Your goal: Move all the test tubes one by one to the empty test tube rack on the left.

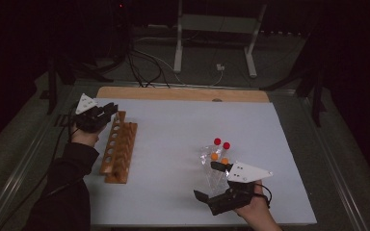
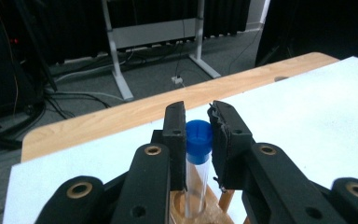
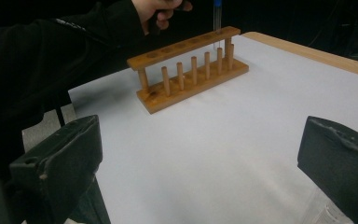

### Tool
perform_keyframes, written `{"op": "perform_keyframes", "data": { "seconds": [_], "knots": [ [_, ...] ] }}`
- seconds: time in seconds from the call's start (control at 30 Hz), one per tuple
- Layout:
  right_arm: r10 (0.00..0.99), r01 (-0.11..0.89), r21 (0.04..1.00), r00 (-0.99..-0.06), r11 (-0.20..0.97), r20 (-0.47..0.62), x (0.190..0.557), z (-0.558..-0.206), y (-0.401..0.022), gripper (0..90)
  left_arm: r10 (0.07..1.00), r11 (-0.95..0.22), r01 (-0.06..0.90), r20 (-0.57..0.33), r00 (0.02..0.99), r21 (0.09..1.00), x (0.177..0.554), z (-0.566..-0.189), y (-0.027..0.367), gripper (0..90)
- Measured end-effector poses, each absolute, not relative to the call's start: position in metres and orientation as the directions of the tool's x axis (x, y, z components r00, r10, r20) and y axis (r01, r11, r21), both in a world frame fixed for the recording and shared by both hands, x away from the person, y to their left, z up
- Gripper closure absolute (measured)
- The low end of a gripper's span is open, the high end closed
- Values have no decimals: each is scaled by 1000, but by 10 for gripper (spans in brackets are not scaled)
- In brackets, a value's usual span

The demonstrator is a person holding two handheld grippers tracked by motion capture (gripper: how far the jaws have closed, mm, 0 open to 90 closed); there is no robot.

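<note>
We are gripping the clear, blue-capped test tube (image 2: 198, 154) in our left gripper (image 2: 198, 140), standing it in the wooden rack's (image 1: 119, 147) far end hole; our right gripper (image 1: 212, 182) is gaping wide.

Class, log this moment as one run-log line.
left tongs: shut on blue-capped tube | rack: tube entering end hole | right tongs: open, idle

no readable text, labels, numbers
</note>
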State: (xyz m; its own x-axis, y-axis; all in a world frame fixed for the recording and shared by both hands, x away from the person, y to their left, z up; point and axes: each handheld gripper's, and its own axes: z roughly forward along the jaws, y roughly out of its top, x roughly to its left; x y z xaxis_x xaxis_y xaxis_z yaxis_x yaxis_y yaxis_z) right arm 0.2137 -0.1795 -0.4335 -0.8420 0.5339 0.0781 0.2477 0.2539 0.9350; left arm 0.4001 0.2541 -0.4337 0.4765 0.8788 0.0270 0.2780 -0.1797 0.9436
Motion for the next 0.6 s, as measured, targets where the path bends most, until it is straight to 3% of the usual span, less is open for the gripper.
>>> {"op": "perform_keyframes", "data": {
  "seconds": [0.6],
  "knots": [
    [527,248,934,-846,257,79,212,-433,-179,0,886,-174,292,20,463,940,401,-462,255,778]
  ]
}}
